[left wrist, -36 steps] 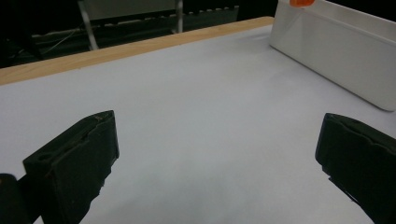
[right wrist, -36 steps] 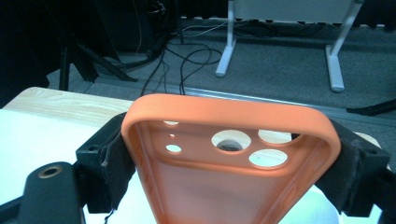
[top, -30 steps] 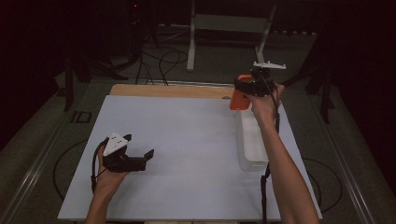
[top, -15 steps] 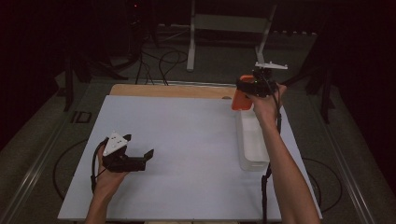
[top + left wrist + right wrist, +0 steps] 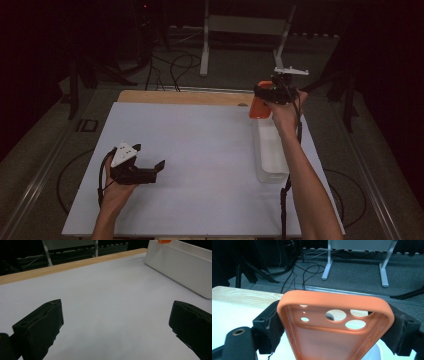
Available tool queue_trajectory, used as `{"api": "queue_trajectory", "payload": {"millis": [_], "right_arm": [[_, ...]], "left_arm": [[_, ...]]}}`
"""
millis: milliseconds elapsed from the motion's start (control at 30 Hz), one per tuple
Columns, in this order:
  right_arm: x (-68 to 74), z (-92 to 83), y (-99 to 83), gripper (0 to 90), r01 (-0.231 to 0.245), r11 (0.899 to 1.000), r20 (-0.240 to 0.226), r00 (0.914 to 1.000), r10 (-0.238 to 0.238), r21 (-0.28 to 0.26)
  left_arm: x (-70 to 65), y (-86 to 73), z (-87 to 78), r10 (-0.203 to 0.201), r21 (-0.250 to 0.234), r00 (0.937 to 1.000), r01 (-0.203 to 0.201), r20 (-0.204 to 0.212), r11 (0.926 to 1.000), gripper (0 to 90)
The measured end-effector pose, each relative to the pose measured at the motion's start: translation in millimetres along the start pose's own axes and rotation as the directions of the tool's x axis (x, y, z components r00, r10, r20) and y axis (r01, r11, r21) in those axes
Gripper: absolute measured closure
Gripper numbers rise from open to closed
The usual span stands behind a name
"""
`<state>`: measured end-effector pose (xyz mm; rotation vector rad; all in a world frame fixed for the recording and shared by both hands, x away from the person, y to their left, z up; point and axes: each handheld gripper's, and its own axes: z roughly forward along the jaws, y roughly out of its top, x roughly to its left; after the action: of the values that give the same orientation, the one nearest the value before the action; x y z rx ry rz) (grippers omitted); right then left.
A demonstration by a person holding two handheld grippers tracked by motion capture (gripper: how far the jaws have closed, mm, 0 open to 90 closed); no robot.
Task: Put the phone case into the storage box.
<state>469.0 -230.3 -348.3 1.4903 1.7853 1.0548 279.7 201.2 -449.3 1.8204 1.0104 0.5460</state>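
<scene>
Carrying an orange phone case (image 5: 335,322) above the far end of the white tray (image 5: 272,150), at about one o'clock on the table (image 5: 200,150), the right gripper (image 5: 267,95) clamps it between its jaws. Next likely calls for lowering it into the tray. The left gripper (image 5: 150,170) rests at seven o'clock, jaws apart, empty.

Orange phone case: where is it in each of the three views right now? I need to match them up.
High view: the orange phone case is upper right, held in the right gripper over the far end of the white tray.
Left gripper view: a sliver of it at the top edge, above the tray.
Right gripper view: centre, clamped between the jaws.
Shared landmark: the table's wooden edge.
</scene>
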Motion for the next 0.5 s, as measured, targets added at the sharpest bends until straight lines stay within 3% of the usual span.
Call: {"api": "queue_trajectory", "payload": {"millis": [500], "right_arm": [[-13.8,-0.2,-1.1,16.0,-0.025,1.0,0.034,0.9991,0.025,-0.008]], "left_arm": [[0.2,-0.3,0.1,-0.002,0.0,1.0,0.002,-0.001,1.0,0.2]]}}
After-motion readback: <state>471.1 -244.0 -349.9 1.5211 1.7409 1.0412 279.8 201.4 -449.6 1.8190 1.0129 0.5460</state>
